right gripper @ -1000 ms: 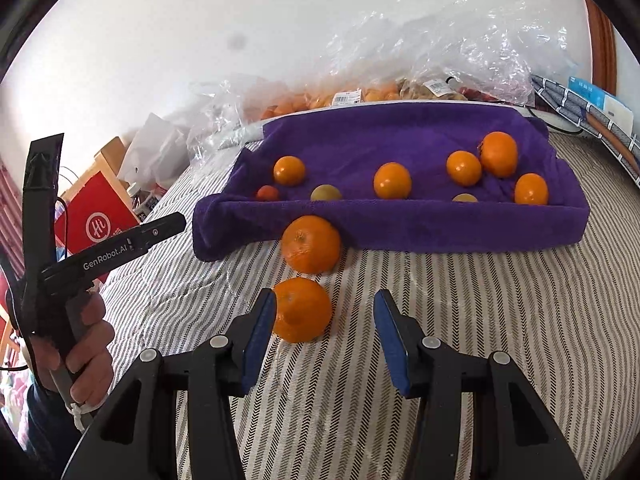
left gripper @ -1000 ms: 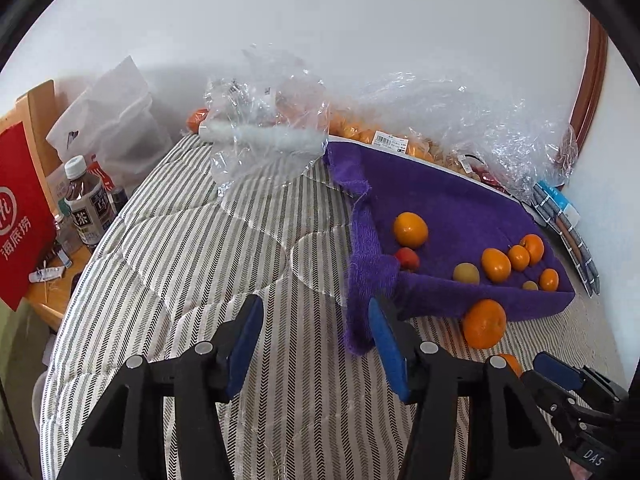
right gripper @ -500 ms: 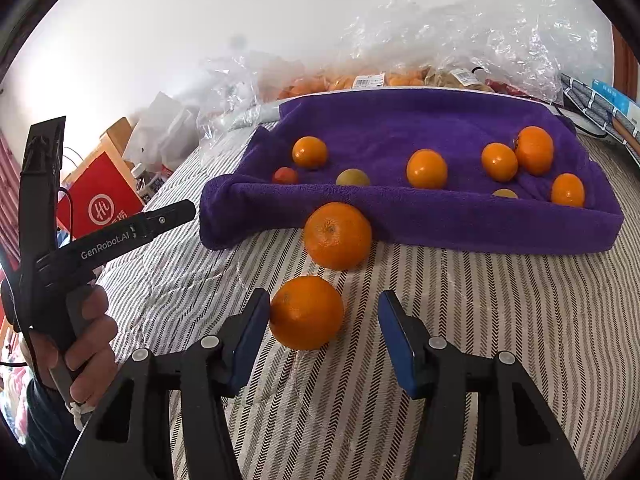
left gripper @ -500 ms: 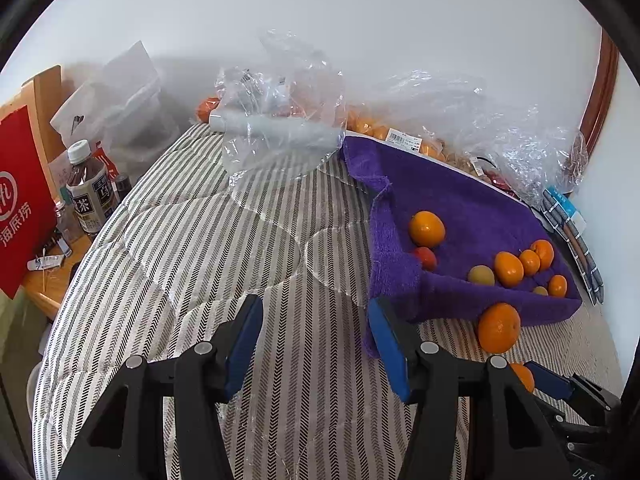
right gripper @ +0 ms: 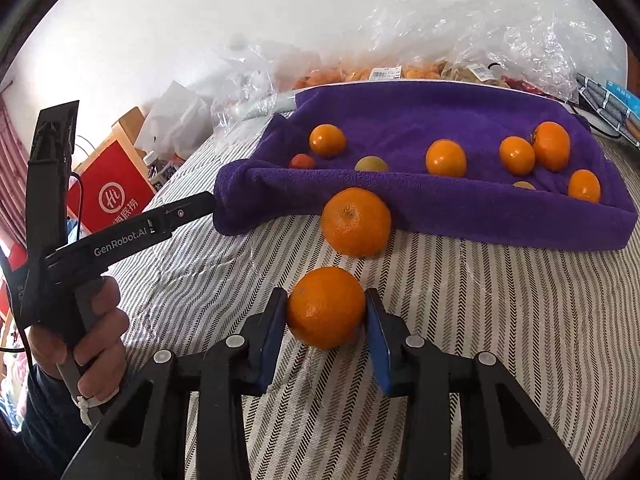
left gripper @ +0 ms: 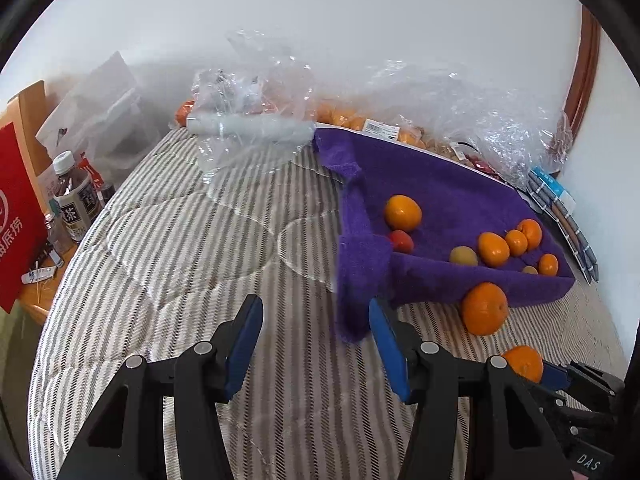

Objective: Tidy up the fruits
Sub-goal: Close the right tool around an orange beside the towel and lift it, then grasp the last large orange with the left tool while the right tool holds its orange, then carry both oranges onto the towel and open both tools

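Note:
A purple towel-lined tray (right gripper: 460, 216) holds several oranges and small fruits on a striped bed. Two larger oranges lie in front of it. My right gripper (right gripper: 326, 312) has its blue pads on both sides of the near orange (right gripper: 325, 307), closed on it on the bed. The second orange (right gripper: 356, 222) rests against the tray's front wall. My left gripper (left gripper: 316, 332) is open and empty over the bed, just left of the tray's corner (left gripper: 360, 280). In the left wrist view the near orange (left gripper: 522, 362) and the second orange (left gripper: 485, 308) show at lower right.
Clear plastic bags (left gripper: 256, 120) of fruit lie behind the tray along the wall. A side table at the left holds a bottle (left gripper: 74, 196) and a red box (left gripper: 16, 216). Striped items (left gripper: 560, 216) lie at the bed's right edge.
My right gripper moved forward around the near orange and closed its pads onto it. My left gripper shifted slightly left and stayed open.

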`<state>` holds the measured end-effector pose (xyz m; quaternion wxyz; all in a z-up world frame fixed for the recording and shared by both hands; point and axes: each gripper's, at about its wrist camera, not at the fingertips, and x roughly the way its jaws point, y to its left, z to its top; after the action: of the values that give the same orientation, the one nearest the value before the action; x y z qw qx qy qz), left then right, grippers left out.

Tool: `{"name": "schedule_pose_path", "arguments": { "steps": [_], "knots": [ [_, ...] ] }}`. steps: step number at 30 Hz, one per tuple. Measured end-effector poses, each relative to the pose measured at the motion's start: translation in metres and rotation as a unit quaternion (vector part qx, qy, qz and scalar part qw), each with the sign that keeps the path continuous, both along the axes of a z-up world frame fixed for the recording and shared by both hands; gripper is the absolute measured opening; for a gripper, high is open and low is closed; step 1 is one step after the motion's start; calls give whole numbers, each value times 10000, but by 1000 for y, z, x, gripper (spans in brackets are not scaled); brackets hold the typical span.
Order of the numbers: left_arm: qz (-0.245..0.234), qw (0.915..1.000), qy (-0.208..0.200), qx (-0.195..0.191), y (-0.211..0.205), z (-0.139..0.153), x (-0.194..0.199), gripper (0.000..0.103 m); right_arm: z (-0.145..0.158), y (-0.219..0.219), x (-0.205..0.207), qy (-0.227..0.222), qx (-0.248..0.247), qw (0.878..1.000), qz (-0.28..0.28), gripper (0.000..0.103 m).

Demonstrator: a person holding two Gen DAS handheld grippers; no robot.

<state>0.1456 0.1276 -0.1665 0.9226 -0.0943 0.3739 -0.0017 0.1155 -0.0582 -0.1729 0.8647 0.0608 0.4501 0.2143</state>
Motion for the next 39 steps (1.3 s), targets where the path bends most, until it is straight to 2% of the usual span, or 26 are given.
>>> {"name": "schedule_pose_path", "arguments": {
  "steps": [7,9,12,19,22,24,26,30,34,39],
  "knots": [
    [-908,9953,135,-307,-59,5,9,54,16,-60,-11,-179,-55,9985,-524,38],
    [-1076,9936,173,-292,-76,5,14,58,21,-79,-14,-244,-139,9972,-691,38],
    [-1199,9924,241,-154,-97,0,21,58,25,-102,-17,-294,-184,9955,-885,38],
    [-945,9941,534,75,-117,-16,38,58,26,-140,-17,-329,-189,9922,-1190,38],
    [-948,9942,512,74,-119,-15,38,40,25,-144,-14,-321,-148,9916,-1247,38],
    [-989,9933,600,-74,-114,-13,36,40,25,-145,-11,-324,-93,9916,-1245,38],
    [-1013,9935,437,-265,-104,-6,29,39,26,-144,-7,-350,-50,9919,-1222,38],
    [-763,9965,217,-276,-86,13,25,39,33,-139,7,-494,-32,9920,-1160,38],
    [-527,9983,-5,-238,-71,34,42,40,39,-132,33,-677,-61,9916,-1104,38],
    [-423,9988,79,-235,-71,31,82,40,37,-125,72,-784,-164,9912,-1051,38]
  ]
}}
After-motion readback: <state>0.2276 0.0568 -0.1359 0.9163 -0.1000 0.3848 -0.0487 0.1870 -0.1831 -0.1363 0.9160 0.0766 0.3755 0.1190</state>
